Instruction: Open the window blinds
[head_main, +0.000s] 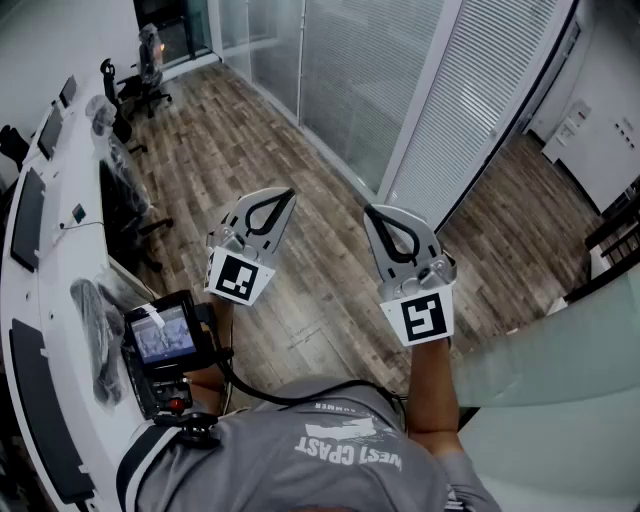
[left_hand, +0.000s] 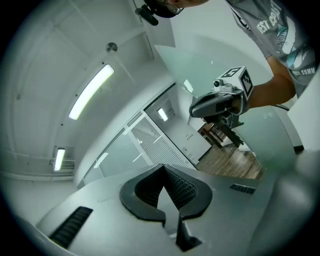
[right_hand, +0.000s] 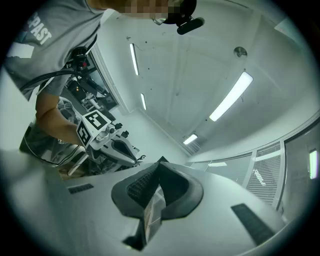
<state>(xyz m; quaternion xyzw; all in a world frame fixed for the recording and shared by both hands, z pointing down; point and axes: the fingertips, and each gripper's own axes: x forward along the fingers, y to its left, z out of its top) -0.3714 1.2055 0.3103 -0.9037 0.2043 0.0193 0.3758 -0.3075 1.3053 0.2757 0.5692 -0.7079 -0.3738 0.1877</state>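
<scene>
You hold both grippers raised side by side, well apart from the window blinds (head_main: 490, 90), which hang ahead and to the right with slats closed. Left gripper (head_main: 285, 198): fingers pressed together, nothing between them. Right gripper (head_main: 378, 213): same, fingers together, empty.

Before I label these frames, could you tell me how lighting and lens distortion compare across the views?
Head view: even light, sharp, blinds nearly straight. Left gripper view: heavy fisheye, dark corners, ceiling light blown out. Right gripper view: same fisheye, bright light strip.
</scene>
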